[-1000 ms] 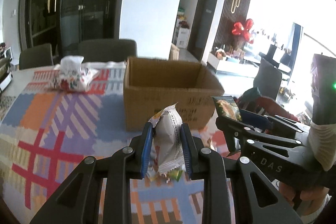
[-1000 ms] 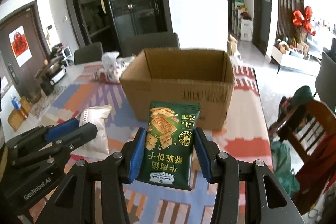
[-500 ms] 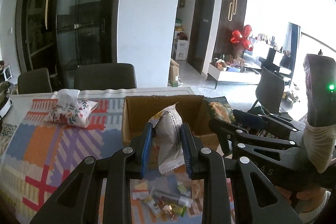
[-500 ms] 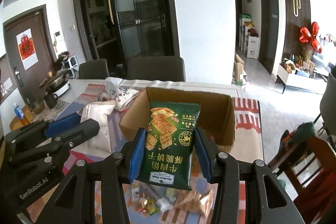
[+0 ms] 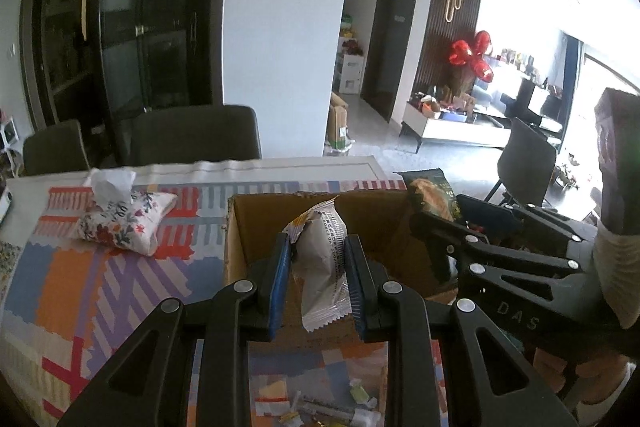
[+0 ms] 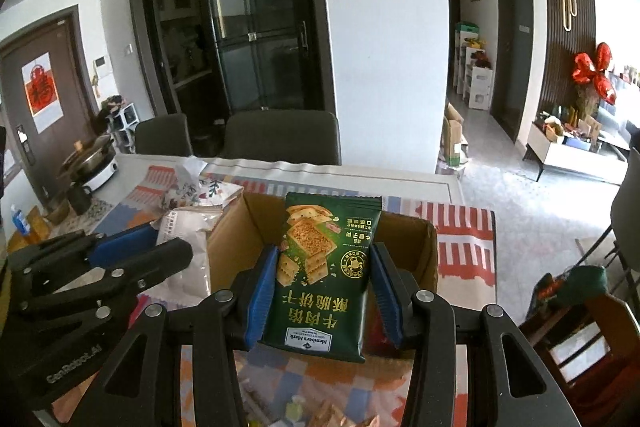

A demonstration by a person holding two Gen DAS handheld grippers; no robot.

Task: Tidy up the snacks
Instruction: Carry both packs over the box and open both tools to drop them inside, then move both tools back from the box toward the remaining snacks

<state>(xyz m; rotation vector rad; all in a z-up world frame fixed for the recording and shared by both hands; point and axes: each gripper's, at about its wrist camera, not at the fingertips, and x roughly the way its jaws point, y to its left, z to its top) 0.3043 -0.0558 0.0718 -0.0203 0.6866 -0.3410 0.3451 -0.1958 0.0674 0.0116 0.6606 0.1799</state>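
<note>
both grippers are clamped on packets. left gripper (image 5: pixel 318 277) is closed on a white crinkled snack packet (image 5: pixel 322 267), held upright between the blue pads (image 5: pixel 280 281); right gripper (image 6: pixel 326 291) is closed on a green biscuit packet (image 6: pixel 324 275), held flat-on to its camera with the print upside down.

change noted over the last second: both tools have been raised and carried forward. a second ago the cardboard box (image 5: pixel 248 239) was seen side-on, beyond the packets; half a second ago its open top had come into sight; now each packet is seen against the box's interior, with the near wall below the fingertips. the box itself has not been shifted on the patterned tablecloth (image 5: pixel 80 287).

in the right wrist view the left gripper (image 6: pixel 132 259) is seen beside, at the box's left wall; the right gripper (image 5: pixel 460 227) shows likewise in the left view, at the right wall.

judgement: transport is nearly done and release into the box is the step in hand. both packets appear over or just at the opening, though depth is not certain.

loose small sweets (image 5: pixel 320 407) are left on the cloth in front of the box, so more is to be gathered. a floral tissue pouch (image 5: pixel 120 223) lies well apart, left of the box.
</note>
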